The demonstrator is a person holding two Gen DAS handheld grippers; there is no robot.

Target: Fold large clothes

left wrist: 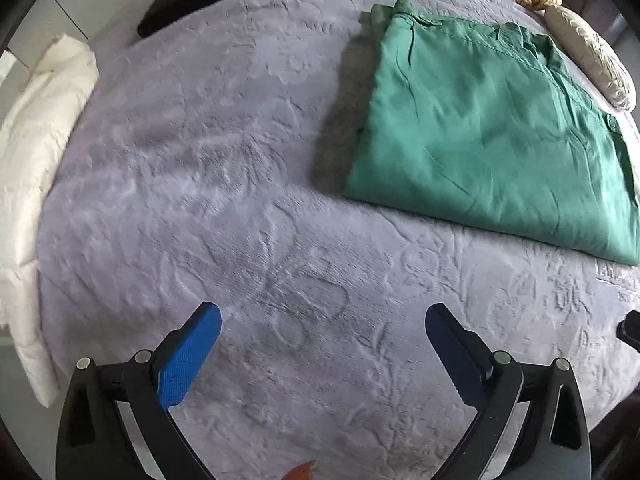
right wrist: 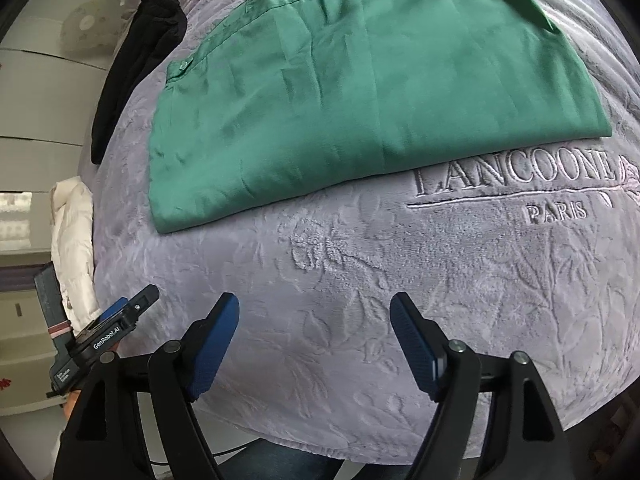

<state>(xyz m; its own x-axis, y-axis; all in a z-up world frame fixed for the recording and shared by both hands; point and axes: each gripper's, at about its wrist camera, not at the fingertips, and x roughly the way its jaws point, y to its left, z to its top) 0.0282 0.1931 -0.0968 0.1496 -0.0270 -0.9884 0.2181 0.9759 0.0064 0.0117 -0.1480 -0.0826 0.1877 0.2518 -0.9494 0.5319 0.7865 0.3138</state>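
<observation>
A green shirt (left wrist: 488,132) is seen folded into a flat rectangle on the grey embossed blanket (left wrist: 208,184), far right side in the left wrist view. The left gripper (left wrist: 322,334) is held spread wide over bare blanket, nothing grasped. The right gripper (right wrist: 314,320) is likewise held apart and empty, near the shirt's front edge. A black garment (right wrist: 136,64) and white jacket (left wrist: 36,168) are laid at the blanket's edges.

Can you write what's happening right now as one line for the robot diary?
green shirt: folded flat on grey blanket | left tool: open, empty | right tool: open, empty | neither touching shirt
</observation>
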